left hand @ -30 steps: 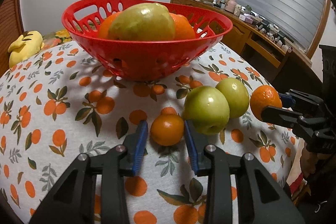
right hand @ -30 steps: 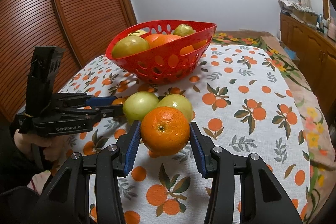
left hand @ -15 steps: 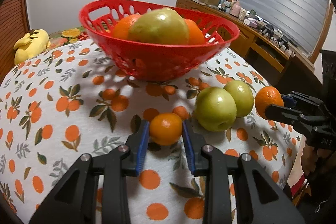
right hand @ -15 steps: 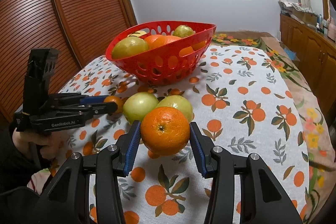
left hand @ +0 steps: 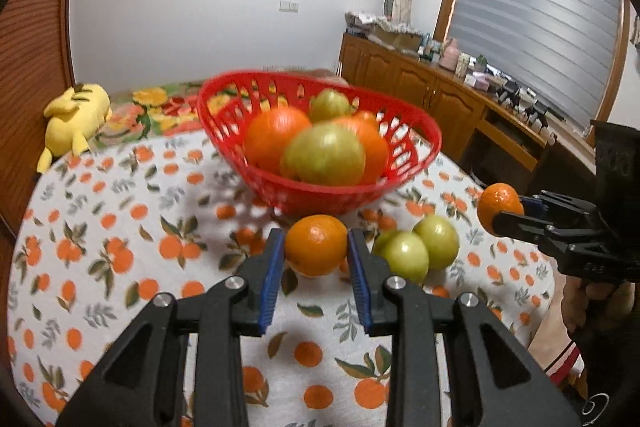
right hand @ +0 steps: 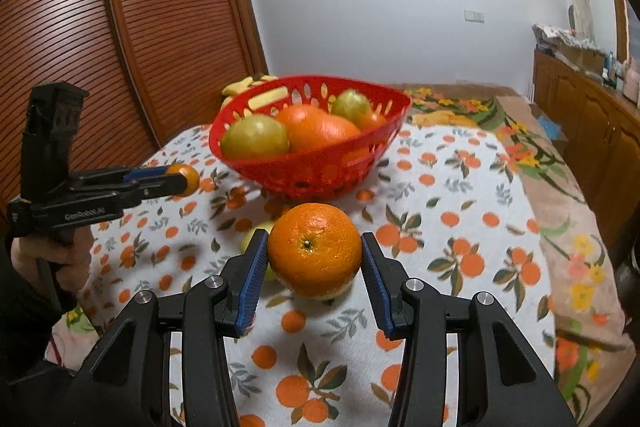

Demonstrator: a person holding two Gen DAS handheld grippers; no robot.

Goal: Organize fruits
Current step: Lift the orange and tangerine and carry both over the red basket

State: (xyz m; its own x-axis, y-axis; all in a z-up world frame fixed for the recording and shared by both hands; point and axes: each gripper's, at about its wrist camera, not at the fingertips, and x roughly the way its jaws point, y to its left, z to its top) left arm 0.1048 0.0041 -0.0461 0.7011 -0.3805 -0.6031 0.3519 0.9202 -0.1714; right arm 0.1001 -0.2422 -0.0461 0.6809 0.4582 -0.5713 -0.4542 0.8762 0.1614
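Near the red basket [left hand: 320,187], left gripper [left hand: 316,259] clamps a small orange [left hand: 316,245]; right gripper [right hand: 314,263] clamps a bigger orange [right hand: 314,251].

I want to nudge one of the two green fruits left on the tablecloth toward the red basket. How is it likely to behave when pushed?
Probably it rolls rather than slides: the green fruits look round and smooth. They sit touching, so pushing one likely shifts the other. The tablecloth looks soft, which may slow a roll. The red basket wall rises above them, so a push alone likely won't get one in.
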